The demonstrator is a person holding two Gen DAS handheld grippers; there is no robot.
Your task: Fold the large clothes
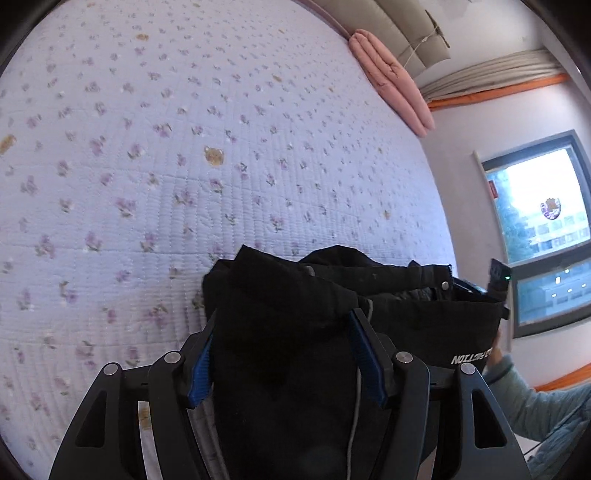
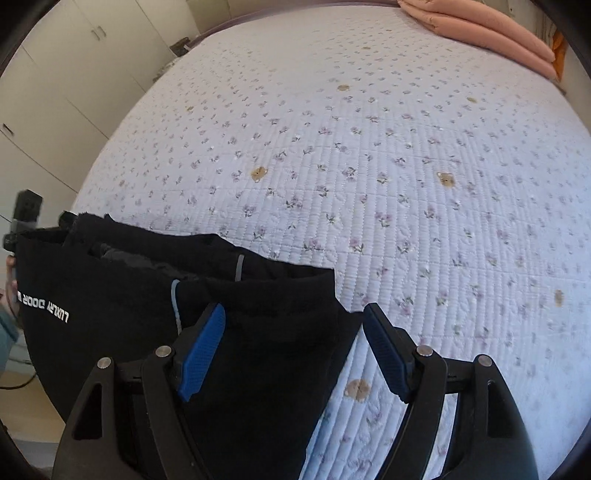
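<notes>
A large black garment (image 1: 332, 317) with white lettering hangs between both grippers, above the near edge of a lilac floral quilted bed (image 1: 184, 147). My left gripper (image 1: 284, 328) has its blue-padded fingers standing wide, with a bunch of the black fabric filling the gap between them. In the right wrist view the same garment (image 2: 166, 295) drapes at the left. My right gripper (image 2: 295, 325) also stands wide, with fabric lying across its left finger (image 2: 203, 350) and the bed (image 2: 369, 166) showing by the right finger.
Folded pink bedding (image 1: 391, 81) lies at the bed's far edge, also in the right wrist view (image 2: 480, 33). A window (image 1: 539, 229) is on the right wall. White wardrobe doors (image 2: 55, 92) stand left of the bed.
</notes>
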